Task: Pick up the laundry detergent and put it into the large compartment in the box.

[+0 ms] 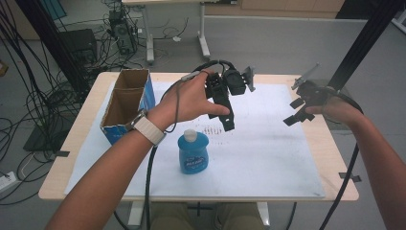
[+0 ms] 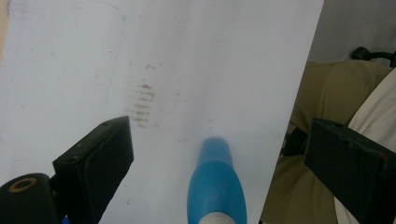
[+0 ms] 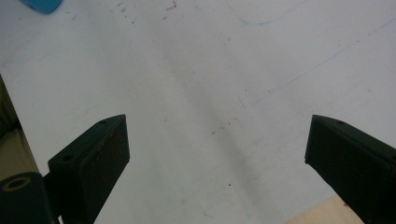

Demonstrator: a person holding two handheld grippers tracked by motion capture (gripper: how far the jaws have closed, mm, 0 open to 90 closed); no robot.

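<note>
A blue bottle (image 1: 194, 152) with a white cap stands on the white sheet (image 1: 268, 143) near the table's front. My left gripper (image 1: 227, 122) hovers above and just behind it, tilted down towards the person, with its jaws wide apart. In the left gripper view the bottle (image 2: 215, 186) rises blurred between the open jaws of the left gripper (image 2: 219, 128), and neither pad touches it. My right gripper (image 1: 293, 111) hangs open over the sheet's right side. The right gripper (image 3: 217, 121) has only bare sheet between its jaws, and a corner of the bottle (image 3: 42, 4) shows at the top left.
An open cardboard box (image 1: 127, 103) with a blue side stands at the table's left rear. The wooden table (image 1: 335, 143) edge frames the sheet. Cables trail from both grippers. The person's legs (image 2: 322, 93) lie past the front edge.
</note>
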